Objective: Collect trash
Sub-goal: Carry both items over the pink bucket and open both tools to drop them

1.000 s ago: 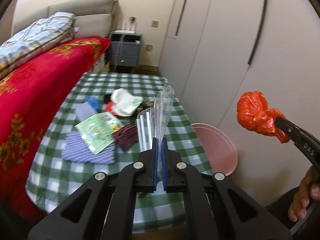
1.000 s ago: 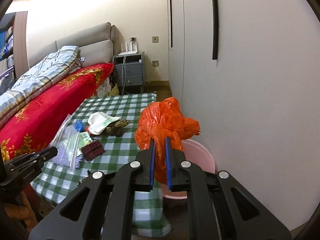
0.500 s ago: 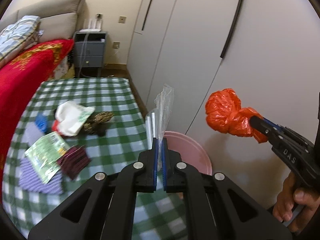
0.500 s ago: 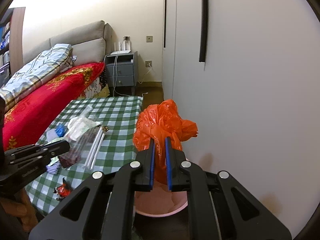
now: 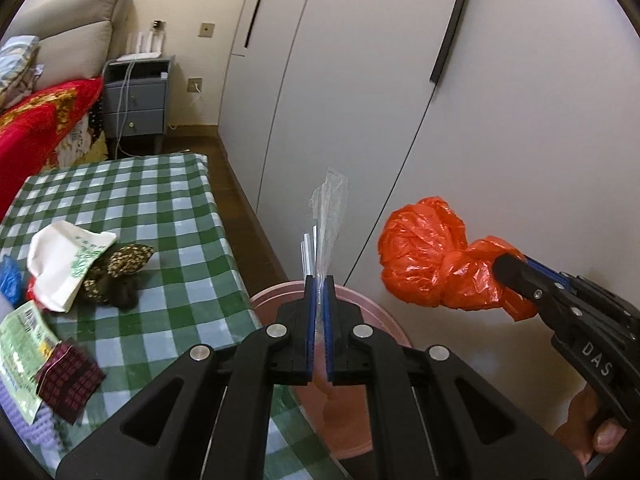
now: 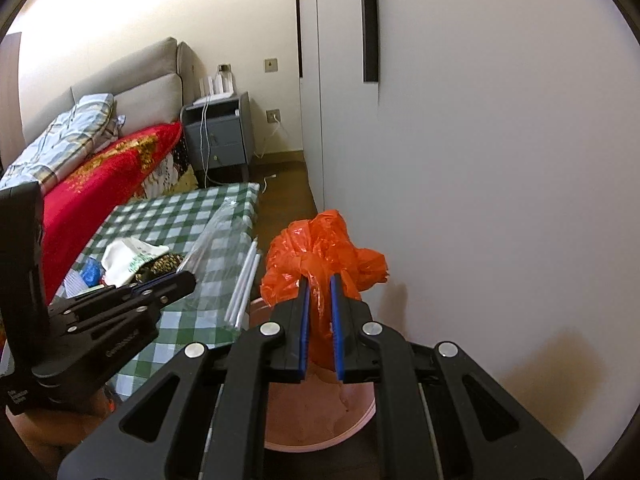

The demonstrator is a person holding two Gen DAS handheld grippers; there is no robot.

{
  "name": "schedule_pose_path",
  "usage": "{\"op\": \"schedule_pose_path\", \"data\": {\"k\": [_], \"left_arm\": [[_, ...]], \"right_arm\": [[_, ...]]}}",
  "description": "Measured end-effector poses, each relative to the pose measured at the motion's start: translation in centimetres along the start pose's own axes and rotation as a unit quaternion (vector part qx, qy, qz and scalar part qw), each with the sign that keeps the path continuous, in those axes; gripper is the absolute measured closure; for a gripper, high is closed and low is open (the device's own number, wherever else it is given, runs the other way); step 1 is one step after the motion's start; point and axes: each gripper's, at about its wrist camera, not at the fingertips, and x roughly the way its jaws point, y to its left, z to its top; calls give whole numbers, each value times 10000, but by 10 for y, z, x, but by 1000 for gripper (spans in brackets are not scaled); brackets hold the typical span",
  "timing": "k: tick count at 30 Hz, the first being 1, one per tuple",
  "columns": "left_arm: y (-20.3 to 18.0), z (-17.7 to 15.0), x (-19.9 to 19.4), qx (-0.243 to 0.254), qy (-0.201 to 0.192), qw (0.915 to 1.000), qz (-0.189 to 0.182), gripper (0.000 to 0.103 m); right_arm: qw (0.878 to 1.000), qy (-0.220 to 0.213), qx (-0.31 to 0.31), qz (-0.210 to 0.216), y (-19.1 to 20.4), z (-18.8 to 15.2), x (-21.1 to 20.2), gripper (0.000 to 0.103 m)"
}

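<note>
**Two loads over the bin, more trash left behind**

The wardrobe (image 5: 400,80) filled the right of both views, the bed (image 6: 120,160) the far left. Between them stood the checked surface (image 5: 168,216), and just beside its near corner the pink bin (image 6: 320,432) sat on the floor. Left on the cloth were a white wrapper (image 5: 60,264), a green packet (image 5: 20,344) and a dark red packet (image 5: 68,384).

The right tongs (image 6: 319,312) were clamped on a crumpled orange bag (image 6: 320,248), held above the bin. The left tongs (image 5: 319,320) were pinched nearly closed on a clear plastic sleeve (image 5: 330,216) with white straws (image 6: 244,288) inside, also over the bin's rim.

Risks, as I judged them: the sleeve was long and light, so on release it could tip across the rim or drift onto the floor. The orange bag was puffy and could cling to the pads or catch on the edge.

The right tool's body read "DAS" in the left view; print on the packets and on the left tool was too small to read.
</note>
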Motion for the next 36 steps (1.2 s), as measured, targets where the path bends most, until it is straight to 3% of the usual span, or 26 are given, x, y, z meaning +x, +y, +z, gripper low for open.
{"op": "schedule_pose_path", "data": {"k": [15,16,18,19,28,36], "left_arm": [[3,-8,37,0,402,9991,-125,99],[2,-8,38,6,440,9989,-128,98],[2,-10,40,-17,513,9986,-94,74],[3,-11,39,-31,496,9987,-59,71],[10,-14,18,-9,347,9994,69,69],[25,-19,-23,50,69,9995,303,69]], "right_arm": [[9992,336,51,-220,0,-2,37,90],[9991,333,52,-245,-1,-2,37,86],[9990,320,94,-305,-3,-2,37,66],[9989,310,118,-324,-3,-1,36,53],[9989,25,179,-438,-7,2,24,47],[9967,-703,293,-295,-2,3,-6,46]]}}
